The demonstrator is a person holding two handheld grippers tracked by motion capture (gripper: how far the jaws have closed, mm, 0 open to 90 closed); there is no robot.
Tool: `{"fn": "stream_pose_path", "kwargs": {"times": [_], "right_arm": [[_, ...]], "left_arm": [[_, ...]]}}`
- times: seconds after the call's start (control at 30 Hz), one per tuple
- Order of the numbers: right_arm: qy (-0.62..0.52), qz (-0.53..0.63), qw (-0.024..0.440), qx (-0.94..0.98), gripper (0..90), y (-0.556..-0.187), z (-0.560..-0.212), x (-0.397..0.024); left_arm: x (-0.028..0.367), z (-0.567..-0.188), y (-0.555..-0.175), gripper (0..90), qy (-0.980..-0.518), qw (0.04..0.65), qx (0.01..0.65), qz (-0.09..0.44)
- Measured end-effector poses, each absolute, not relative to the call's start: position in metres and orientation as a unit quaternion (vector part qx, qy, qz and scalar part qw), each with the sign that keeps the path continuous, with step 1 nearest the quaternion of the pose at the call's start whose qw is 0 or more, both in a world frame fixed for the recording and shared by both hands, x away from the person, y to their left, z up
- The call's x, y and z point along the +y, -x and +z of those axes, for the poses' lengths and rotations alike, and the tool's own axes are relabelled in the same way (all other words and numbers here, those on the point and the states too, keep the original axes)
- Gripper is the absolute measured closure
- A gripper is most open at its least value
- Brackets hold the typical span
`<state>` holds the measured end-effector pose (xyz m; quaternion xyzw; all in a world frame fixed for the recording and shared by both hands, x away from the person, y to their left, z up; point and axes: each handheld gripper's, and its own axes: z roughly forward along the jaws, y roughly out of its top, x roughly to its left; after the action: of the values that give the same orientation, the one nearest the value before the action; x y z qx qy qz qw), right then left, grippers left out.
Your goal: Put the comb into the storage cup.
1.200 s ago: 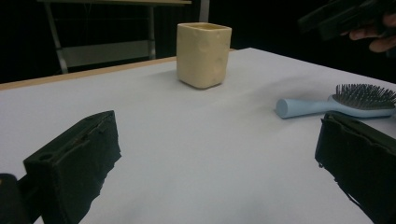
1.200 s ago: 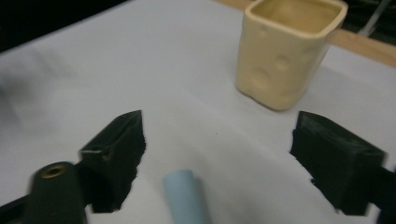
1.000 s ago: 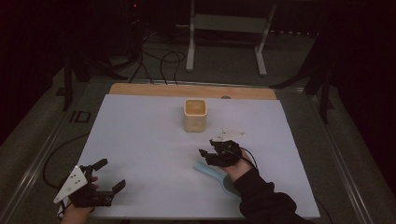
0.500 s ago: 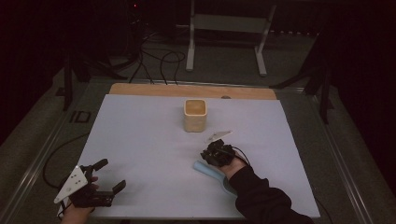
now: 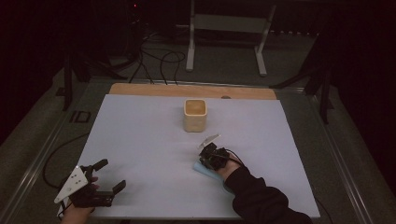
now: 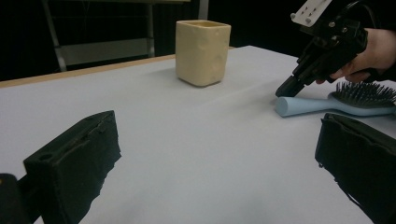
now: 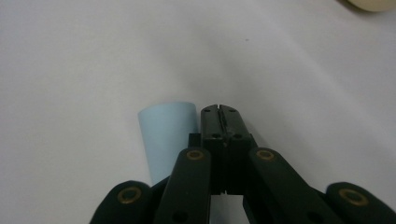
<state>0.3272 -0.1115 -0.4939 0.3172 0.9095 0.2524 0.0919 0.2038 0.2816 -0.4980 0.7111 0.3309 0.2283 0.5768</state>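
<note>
Beside the blue hairbrush handle (image 7: 167, 135), the right tool (image 7: 219, 112) has just closed together on nothing; lifting now would leave the hairbrush on the surface (image 5: 140, 140).

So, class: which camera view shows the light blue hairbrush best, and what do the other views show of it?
The left gripper view: the hairbrush lies side-on, handle and dark bristles both plain, with the right gripper at its handle end. The right gripper view gives just the handle's pale blue end beside shut jaws. The high view shows a blue sliver under the hand.
</note>
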Motion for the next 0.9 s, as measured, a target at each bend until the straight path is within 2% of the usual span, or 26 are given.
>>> {"fn": "stream_pose_path", "kwargs": {"times": [0.6, 0.9], "right_arm": [[-0.251, 0.247, 0.045, 0.935, 90.0, -0.283, -0.491, -0.096], [-0.233, 0.238, 0.032, 0.942, 90.0, -0.257, -0.495, -0.107]], "left_arm": [[0.282, -0.498, -0.204, 0.0, -0.71, 0.578, 0.332, 0.229], [0.281, -0.498, -0.204, 0.0, -0.711, 0.576, 0.333, 0.227]]}}
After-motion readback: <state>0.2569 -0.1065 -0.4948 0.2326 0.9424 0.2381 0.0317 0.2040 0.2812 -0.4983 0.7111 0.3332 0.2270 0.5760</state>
